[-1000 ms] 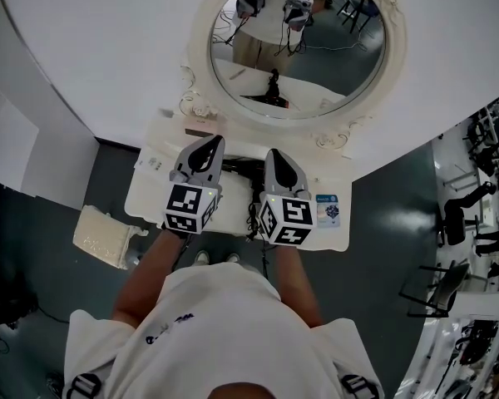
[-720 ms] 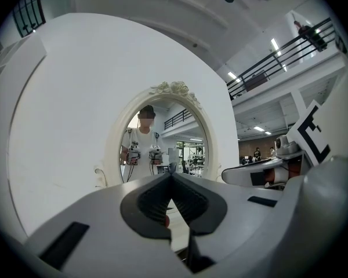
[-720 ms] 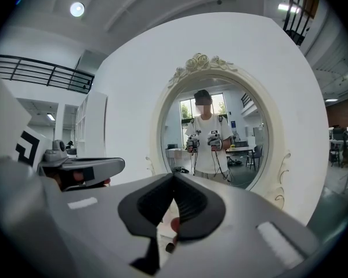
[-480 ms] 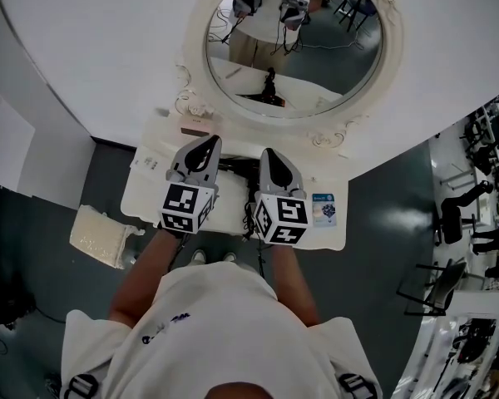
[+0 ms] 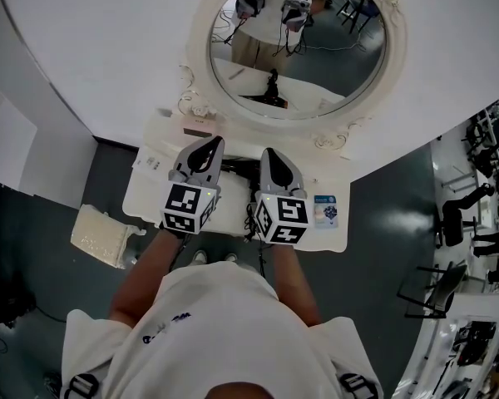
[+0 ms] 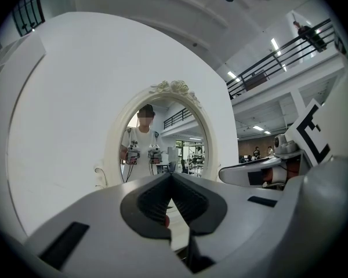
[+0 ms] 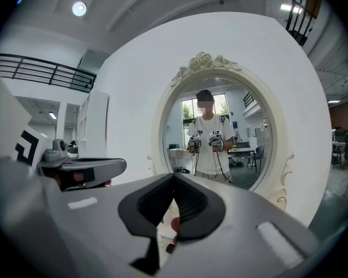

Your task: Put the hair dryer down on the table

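The black hair dryer (image 5: 239, 168) lies on the white vanity table (image 5: 150, 202), its cable (image 5: 253, 216) trailing toward the near edge. Both grippers hover above the table on either side of it. My left gripper (image 5: 206, 145) is just left of the dryer, and in the left gripper view its jaws (image 6: 171, 176) meet with nothing between them. My right gripper (image 5: 272, 155) is just right of the dryer, its jaws (image 7: 175, 176) likewise shut and empty. Neither touches the dryer. The grippers' bodies hide part of it.
A large oval mirror (image 5: 298, 44) in an ornate white frame (image 5: 201, 106) stands at the table's back and reflects the person and both grippers. A blue-and-white packet (image 5: 327, 209) lies at the table's right. Small items (image 5: 152, 161) lie at its left. A cream stool (image 5: 100, 236) stands on the floor.
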A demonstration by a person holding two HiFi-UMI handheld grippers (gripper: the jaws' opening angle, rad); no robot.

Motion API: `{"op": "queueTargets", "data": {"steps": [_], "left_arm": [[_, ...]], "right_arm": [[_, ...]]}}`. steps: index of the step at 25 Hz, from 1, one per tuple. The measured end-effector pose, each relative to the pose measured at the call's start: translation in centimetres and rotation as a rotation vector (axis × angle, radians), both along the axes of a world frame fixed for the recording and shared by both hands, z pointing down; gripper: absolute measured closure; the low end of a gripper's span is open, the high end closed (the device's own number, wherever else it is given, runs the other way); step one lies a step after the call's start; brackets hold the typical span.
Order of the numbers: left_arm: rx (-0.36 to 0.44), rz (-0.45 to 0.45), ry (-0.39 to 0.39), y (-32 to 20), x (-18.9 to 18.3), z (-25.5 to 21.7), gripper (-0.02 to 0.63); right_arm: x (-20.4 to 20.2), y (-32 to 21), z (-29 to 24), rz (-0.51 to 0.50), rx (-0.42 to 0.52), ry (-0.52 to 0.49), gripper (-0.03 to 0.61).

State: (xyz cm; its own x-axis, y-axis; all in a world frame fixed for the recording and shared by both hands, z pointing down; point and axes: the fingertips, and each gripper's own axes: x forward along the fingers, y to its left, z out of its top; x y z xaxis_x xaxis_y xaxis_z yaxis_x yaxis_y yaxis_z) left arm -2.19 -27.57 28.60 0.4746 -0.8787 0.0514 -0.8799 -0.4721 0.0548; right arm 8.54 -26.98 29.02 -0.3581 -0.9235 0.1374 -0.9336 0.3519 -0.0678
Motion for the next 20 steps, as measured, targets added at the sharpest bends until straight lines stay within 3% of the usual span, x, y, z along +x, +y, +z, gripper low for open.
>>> {"op": "queueTargets", "data": {"steps": [20], "left_arm": [[-0.007, 0.012, -0.008, -0.21, 0.17, 0.38, 0.604]], "right_arm": [[0.27, -0.22, 0.46, 0.014, -0.006, 0.007, 0.568]]}}
